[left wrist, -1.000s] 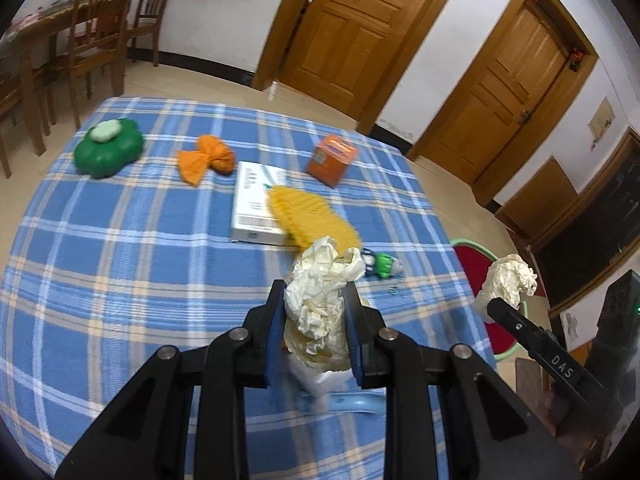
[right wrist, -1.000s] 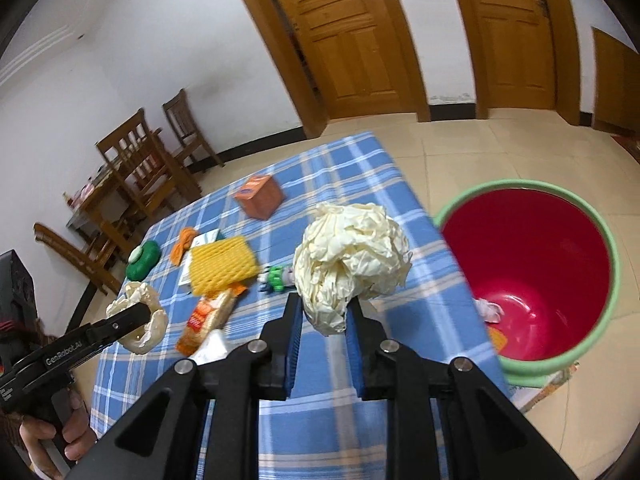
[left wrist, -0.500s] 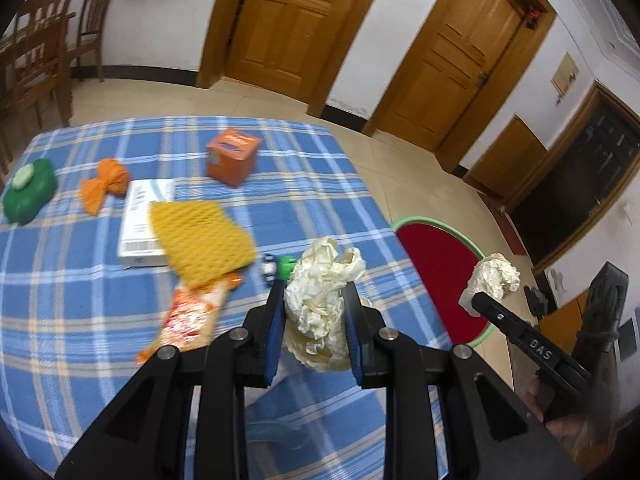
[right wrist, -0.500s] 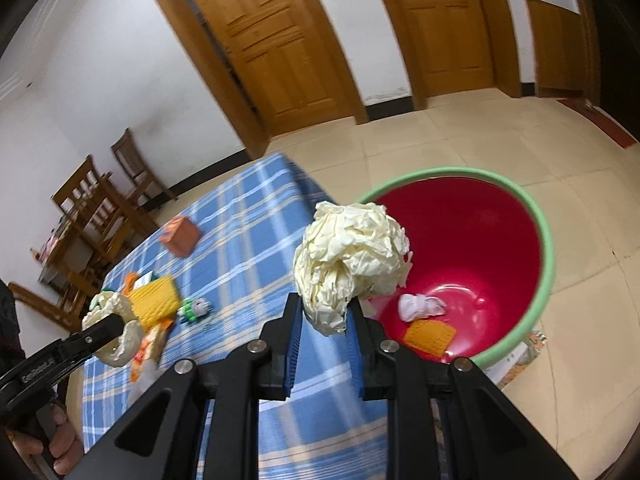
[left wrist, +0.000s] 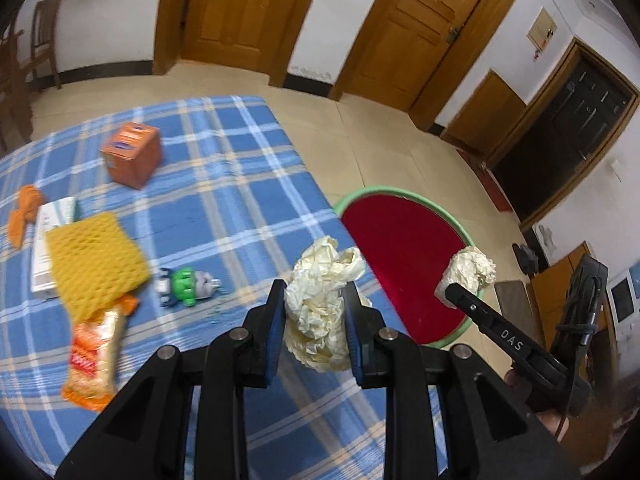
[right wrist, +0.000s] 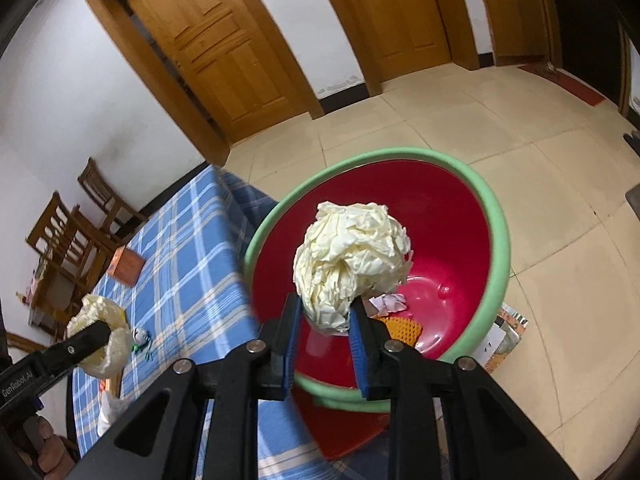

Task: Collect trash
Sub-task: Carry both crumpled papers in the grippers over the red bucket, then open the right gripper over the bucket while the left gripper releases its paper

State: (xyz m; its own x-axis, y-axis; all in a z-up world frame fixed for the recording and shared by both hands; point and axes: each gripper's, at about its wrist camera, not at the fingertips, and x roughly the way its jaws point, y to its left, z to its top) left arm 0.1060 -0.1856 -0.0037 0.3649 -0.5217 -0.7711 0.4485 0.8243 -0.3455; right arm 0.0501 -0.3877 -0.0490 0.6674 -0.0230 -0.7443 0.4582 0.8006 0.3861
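Observation:
My left gripper (left wrist: 314,300) is shut on a crumpled cream paper ball (left wrist: 320,316), held above the right edge of the blue plaid table (left wrist: 224,184). My right gripper (right wrist: 324,312) is shut on a second crumpled cream paper ball (right wrist: 352,256) and holds it over the red bin with a green rim (right wrist: 496,240). The bin (left wrist: 400,256) stands on the floor beside the table. It holds a white scrap (right wrist: 388,304) and an orange piece (right wrist: 400,328). The right gripper with its ball (left wrist: 470,270) also shows in the left wrist view.
On the table lie an orange box (left wrist: 132,152), a yellow sponge (left wrist: 94,260), a white box (left wrist: 50,236), an orange snack wrapper (left wrist: 94,360), a small green toy (left wrist: 186,284) and an orange cloth (left wrist: 24,212). Wooden chairs (right wrist: 72,236) stand beyond the table. Tiled floor surrounds the bin.
Both grippers have swung right toward the bin, each still holding its paper ball. The right one has moved from above the table edge to over the bin's opening.

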